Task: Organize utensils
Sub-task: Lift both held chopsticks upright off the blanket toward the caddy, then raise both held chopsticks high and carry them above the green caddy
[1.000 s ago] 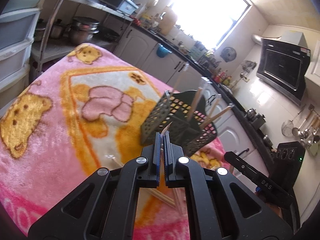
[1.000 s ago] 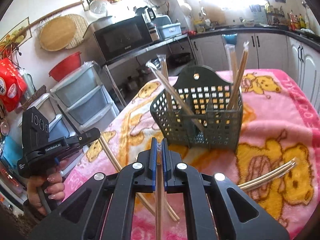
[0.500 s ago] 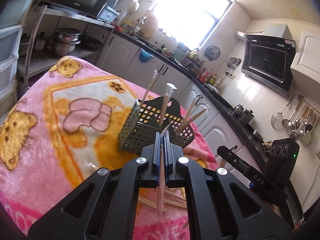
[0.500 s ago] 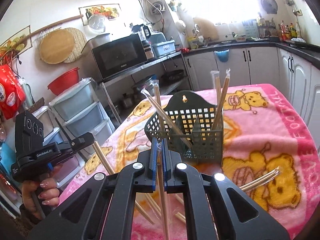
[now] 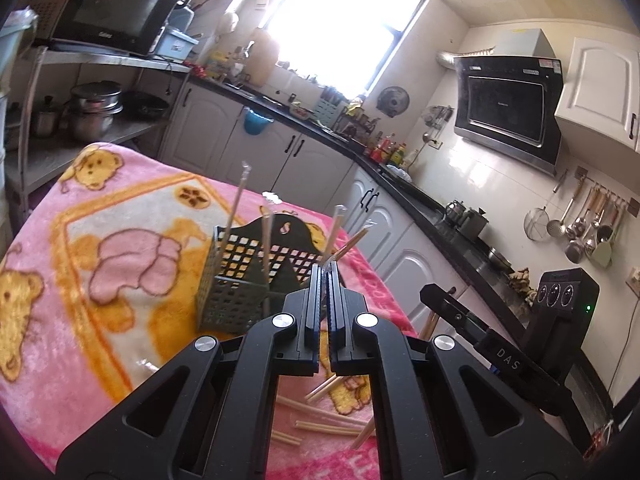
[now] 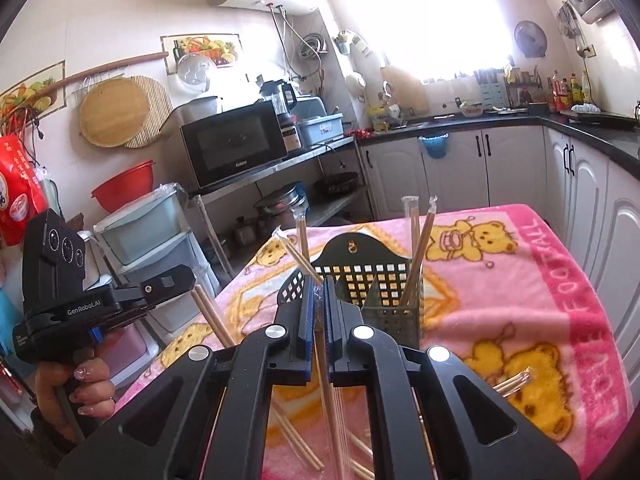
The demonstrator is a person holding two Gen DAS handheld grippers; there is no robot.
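Chopsticks, wrapped, part sorted into dark mesh holder [image 6: 380,280] on pink bear blanket [image 6: 520,280].
Left gripper [image 5: 325,276] pinches one wrapped pair [image 5: 327,265]; right gripper [image 6: 317,292] pinches another [image 6: 330,392]. Several stand in the holder; loose ones [image 5: 320,426] lie on the blanket.

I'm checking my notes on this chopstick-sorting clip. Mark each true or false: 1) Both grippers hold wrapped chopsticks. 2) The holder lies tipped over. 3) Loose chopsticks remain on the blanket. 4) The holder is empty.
1) True: the left gripper and right gripper are each shut on a wrapped chopstick pair.
2) False: the holder stands upright.
3) True: loose chopsticks lie on the blanket.
4) False: several wrapped pairs already stand in it.
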